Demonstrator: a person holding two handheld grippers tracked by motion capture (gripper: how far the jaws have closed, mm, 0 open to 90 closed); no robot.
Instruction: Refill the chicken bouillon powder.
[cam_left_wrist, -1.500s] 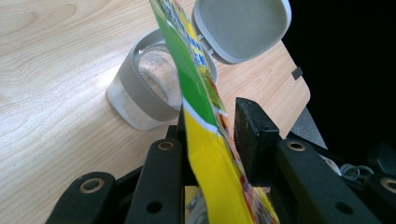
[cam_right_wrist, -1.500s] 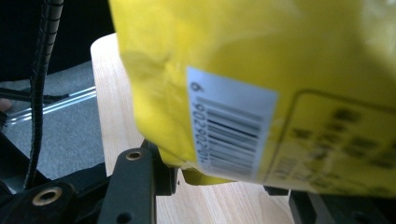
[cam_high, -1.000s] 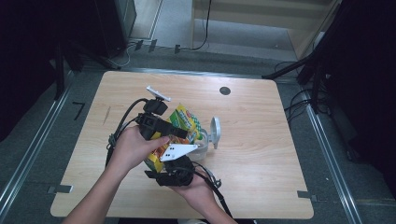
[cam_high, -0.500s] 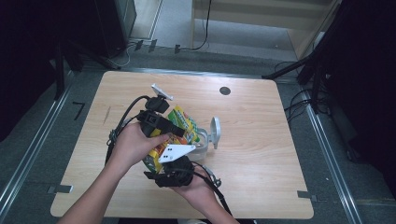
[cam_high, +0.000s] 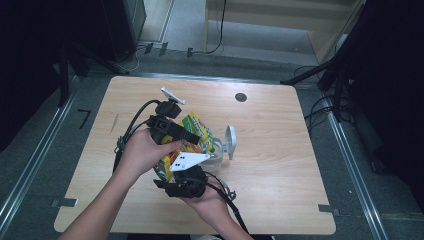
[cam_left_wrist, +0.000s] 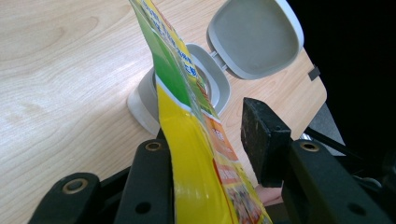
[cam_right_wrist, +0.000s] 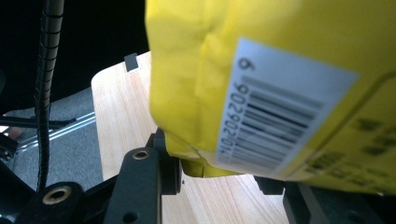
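Note:
A yellow and green snack bag (cam_high: 196, 131) is held tilted over a grey container (cam_high: 217, 159) whose hinged lid (cam_high: 230, 141) stands open. My left gripper (cam_high: 192, 139) reaches in from the left at the bag's upper part. In the left gripper view the bag (cam_left_wrist: 187, 140) lies against one jaw while the other pad (cam_left_wrist: 264, 135) stands a little off it; these jaws (cam_left_wrist: 210, 130) have just been opening. My right gripper (cam_high: 175, 167) comes from below. Its jaws (cam_right_wrist: 217, 163) have just been closing and grip the bag's barcoded bottom end (cam_right_wrist: 261, 70).
The wooden table (cam_high: 280, 150) has a small black round spot (cam_high: 241, 97) at the far side. Cables (cam_high: 131, 130) trail from the left gripper toward the left edge. Dark floor and metal rails surround the table.

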